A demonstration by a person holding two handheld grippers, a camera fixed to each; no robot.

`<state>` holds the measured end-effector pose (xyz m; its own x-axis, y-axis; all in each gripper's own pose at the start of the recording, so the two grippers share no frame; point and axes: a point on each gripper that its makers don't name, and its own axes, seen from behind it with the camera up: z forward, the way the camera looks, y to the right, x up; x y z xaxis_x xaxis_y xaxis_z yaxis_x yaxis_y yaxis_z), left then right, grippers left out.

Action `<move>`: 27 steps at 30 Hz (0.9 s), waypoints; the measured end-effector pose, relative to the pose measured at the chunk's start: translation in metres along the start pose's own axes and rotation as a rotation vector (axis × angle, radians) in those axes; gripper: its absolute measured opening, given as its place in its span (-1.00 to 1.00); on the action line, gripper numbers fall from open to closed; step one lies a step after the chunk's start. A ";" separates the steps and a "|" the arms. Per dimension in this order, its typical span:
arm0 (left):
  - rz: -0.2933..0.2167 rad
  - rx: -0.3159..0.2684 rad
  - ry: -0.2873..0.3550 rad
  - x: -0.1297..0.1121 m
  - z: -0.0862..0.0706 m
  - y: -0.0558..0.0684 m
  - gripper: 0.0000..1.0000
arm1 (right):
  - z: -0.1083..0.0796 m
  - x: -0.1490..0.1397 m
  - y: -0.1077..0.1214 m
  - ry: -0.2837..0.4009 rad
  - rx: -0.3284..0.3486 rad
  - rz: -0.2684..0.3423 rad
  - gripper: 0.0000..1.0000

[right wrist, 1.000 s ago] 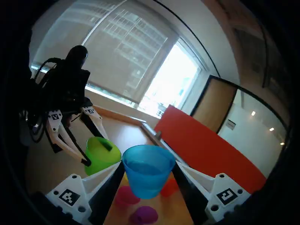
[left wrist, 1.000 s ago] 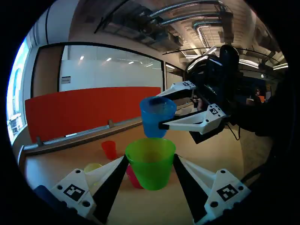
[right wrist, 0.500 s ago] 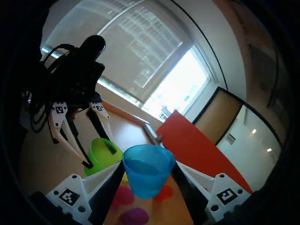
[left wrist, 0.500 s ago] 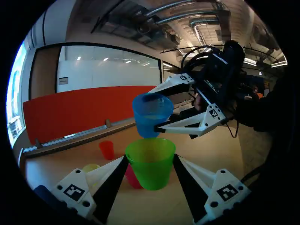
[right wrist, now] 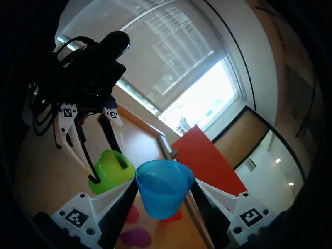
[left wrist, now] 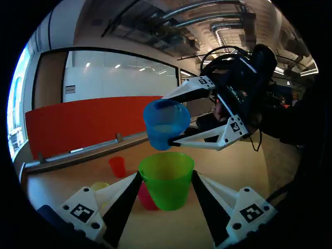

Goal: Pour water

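While both cups are up off the table, the pour looks set up but not delivered, as far as I can judge. The right gripper pinches the blue cup, one finger on each side of its wall. The cup is tipped, mouth leaning over and down toward the green cup. The left gripper clamps the green cup the same way, fingers pressed on both sides, cup upright.

The blue cup sits just above and slightly behind the green one; the rims are near but apart, with no contact I can see. Water shows inside the blue cup, its surface riding close to the low side of the rim. No stream or drip is visible between the cups. Whether the green cup holds any water is hard to tell; its inside looks bare in the right gripper view.

Done: both cups grasped, lifted and lined up, tilt begun. Left: more tilt so water runs over the lip into the green cup, then level the blue cup and set both down.

On the table beyond are a red cup, a yellow cup and a pink cup, all well clear of the pour. An orange-red partition stands behind them.
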<state>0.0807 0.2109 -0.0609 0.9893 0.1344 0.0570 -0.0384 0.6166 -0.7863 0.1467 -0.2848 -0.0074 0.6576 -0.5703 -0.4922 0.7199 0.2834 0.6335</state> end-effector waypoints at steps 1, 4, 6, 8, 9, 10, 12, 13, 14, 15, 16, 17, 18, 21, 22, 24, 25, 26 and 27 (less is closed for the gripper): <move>0.001 0.000 0.001 0.000 0.000 0.000 0.72 | 0.000 0.001 0.001 0.000 0.001 -0.009 0.82; 0.003 0.001 0.002 0.001 0.001 0.001 0.72 | 0.002 0.003 0.002 -0.003 0.004 -0.034 0.82; 0.004 0.000 0.003 0.002 0.001 0.001 0.72 | 0.002 0.004 0.003 -0.005 0.006 -0.051 0.82; 0.005 -0.001 0.004 0.003 0.001 0.002 0.72 | 0.003 0.005 0.003 -0.006 0.009 -0.068 0.82; 0.005 -0.001 0.005 0.004 0.001 0.002 0.72 | 0.003 0.005 0.003 -0.006 0.010 -0.076 0.82; 0.005 -0.001 0.005 0.004 0.001 0.002 0.72 | 0.003 0.006 0.002 -0.006 0.011 -0.084 0.82; 0.006 0.000 0.006 0.005 0.001 0.002 0.71 | 0.004 0.007 0.002 -0.006 0.012 -0.100 0.82; 0.005 0.000 0.006 0.005 0.001 0.002 0.71 | 0.004 0.008 0.002 -0.007 0.013 -0.107 0.82; 0.005 0.000 0.006 0.005 0.001 0.001 0.71 | 0.005 0.008 0.001 -0.007 0.014 -0.114 0.82; 0.005 0.000 0.006 0.005 0.001 0.001 0.71 | 0.005 0.009 0.001 -0.008 0.015 -0.120 0.82; 0.005 0.000 0.006 0.005 0.001 0.001 0.71 | 0.005 0.009 0.002 -0.008 0.015 -0.124 0.82; 0.005 0.000 0.006 0.005 0.001 0.001 0.71 | 0.006 0.009 0.002 -0.009 0.016 -0.129 0.82; 0.006 0.000 0.006 0.005 0.001 0.002 0.71 | 0.006 0.009 0.002 -0.010 0.016 -0.135 0.82; 0.007 0.000 0.005 0.005 0.001 0.002 0.72 | 0.007 0.009 0.003 -0.013 0.016 -0.154 0.82; 0.008 0.001 0.005 0.005 0.001 0.002 0.72 | 0.008 0.009 0.003 -0.013 0.016 -0.161 0.82; 0.008 0.001 0.004 0.005 0.001 0.001 0.72 | 0.008 0.009 0.004 -0.014 0.017 -0.175 0.82; 0.008 0.001 0.005 0.005 0.001 0.001 0.71 | 0.009 0.009 0.004 -0.014 0.018 -0.179 0.82; 0.008 0.001 0.005 0.005 0.001 0.001 0.71 | 0.009 0.010 0.004 -0.014 0.019 -0.184 0.82; 0.007 0.001 0.005 0.005 0.001 0.001 0.71 | 0.009 0.010 0.004 -0.014 0.019 -0.188 0.82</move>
<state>0.0852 0.2131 -0.0609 0.9897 0.1350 0.0479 -0.0460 0.6164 -0.7861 0.1540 -0.2964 -0.0042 0.5083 -0.6226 -0.5950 0.8256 0.1557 0.5423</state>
